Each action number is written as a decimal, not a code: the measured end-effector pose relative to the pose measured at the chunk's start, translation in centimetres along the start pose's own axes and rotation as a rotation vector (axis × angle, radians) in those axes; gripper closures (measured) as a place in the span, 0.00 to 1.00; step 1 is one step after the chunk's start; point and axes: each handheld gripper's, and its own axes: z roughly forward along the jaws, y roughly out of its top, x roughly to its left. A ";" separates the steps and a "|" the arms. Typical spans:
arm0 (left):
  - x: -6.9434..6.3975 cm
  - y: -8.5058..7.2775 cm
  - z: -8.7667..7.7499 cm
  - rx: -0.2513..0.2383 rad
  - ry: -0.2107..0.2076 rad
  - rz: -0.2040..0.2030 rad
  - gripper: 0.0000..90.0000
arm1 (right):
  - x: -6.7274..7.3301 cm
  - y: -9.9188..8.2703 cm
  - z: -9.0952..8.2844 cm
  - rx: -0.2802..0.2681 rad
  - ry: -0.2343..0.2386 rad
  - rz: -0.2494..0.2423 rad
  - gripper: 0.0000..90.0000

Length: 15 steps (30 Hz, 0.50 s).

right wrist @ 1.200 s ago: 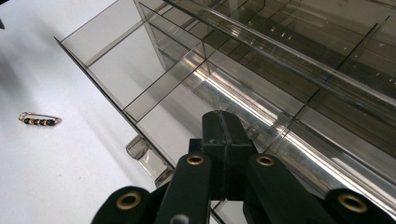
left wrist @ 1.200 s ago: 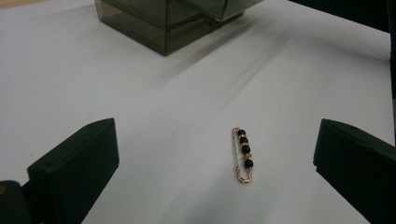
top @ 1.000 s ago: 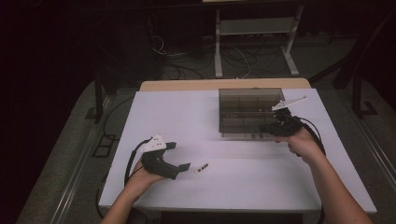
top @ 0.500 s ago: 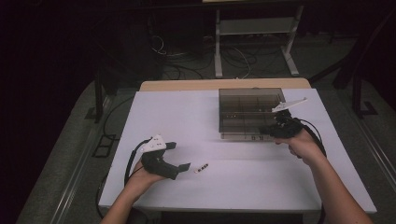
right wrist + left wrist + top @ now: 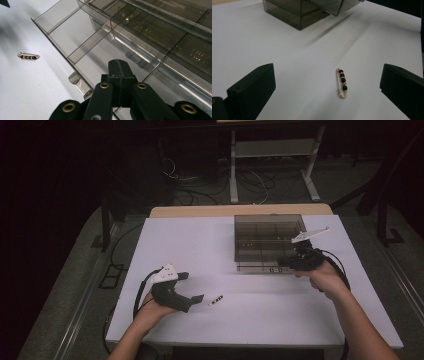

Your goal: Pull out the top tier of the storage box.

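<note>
High view: a white desk [image 5: 150, 245] carries a smoky clear box [image 5: 269, 241] at its far right. The left tool [image 5: 191, 287] sits at the near left, jaws spread wide with nothing between them. Just right of it lies the pin [image 5: 215, 299], a small pale sliver flat on the desk, well apart from the box. The right tool [image 5: 281, 262] is at the box's near edge, by its drawer front.

Left gripper view: the pin [image 5: 341, 83] lies on the desk between and beyond the 2 open jaws, touching neither. It is a thin gold-coloured safety pin strung with 4 black beads and small gold spacers in a row. The box [image 5: 299, 12] stands farther off.

Right gripper view: the right tool [image 5: 120, 75] has its jaws pressed together, holding nothing, above an open drawer [image 5: 75, 37] split into compartments. The pin [image 5: 28, 56] lies on the desk to the left, outside the drawer.
</note>
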 end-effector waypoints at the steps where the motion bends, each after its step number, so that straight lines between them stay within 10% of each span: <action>1: 0.0 0.0 0.0 0.000 0.000 0.000 0.00 | 0.0 0.0 0.0 0.001 0.001 -0.002 0.99; 15: 0.0 0.0 0.0 0.000 -0.001 -0.001 0.00 | 0.3 -0.2 0.0 0.003 0.005 -0.002 0.99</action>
